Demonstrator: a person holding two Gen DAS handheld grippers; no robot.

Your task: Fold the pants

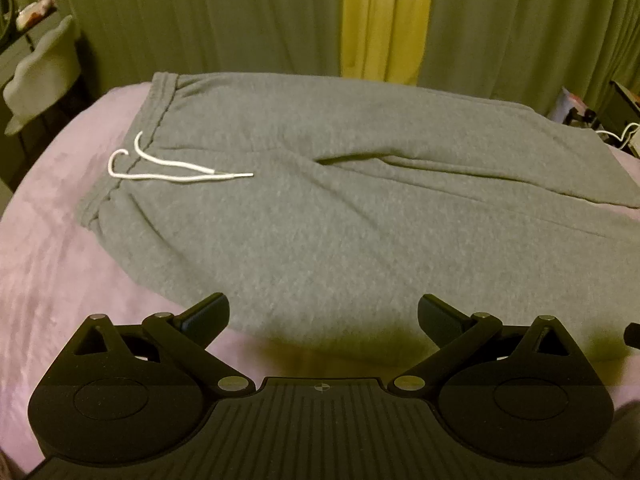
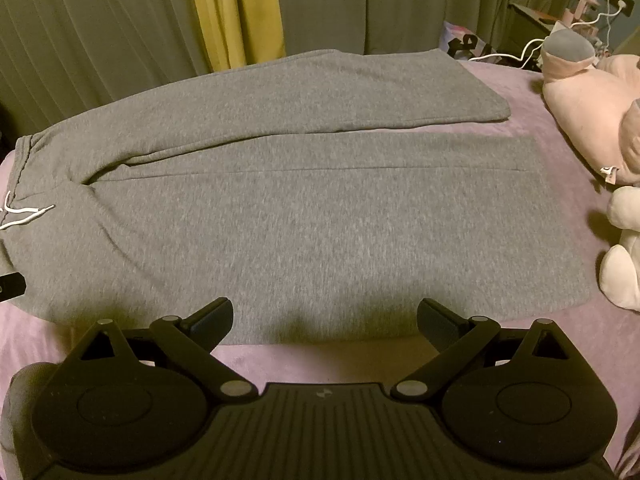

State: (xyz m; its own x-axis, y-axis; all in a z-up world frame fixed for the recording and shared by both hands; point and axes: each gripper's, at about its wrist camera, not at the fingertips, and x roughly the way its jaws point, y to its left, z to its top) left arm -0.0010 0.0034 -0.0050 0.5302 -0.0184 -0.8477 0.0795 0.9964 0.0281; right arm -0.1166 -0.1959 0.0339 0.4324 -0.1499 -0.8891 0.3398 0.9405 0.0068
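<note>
Pants point(image 2: 304, 216) flat on bed point(image 1: 60, 248), both tools point(image 1: 323, 318) point(image 2: 325, 320) wide open, empty, above near edge

I see grey sweatpants point(image 2: 304, 216) lying flat and unfolded on the pink bedspread point(image 1: 52, 248), waistband left, white drawstring point(image 1: 168, 168) loose, legs stretching right.

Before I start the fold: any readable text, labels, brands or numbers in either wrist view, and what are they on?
No readable text in either view.
Tag on the pink plush toy: too small to read.
Colourful bag behind the grey pants: print blurred.
Left gripper and right gripper: small emblems only, no words.
</note>
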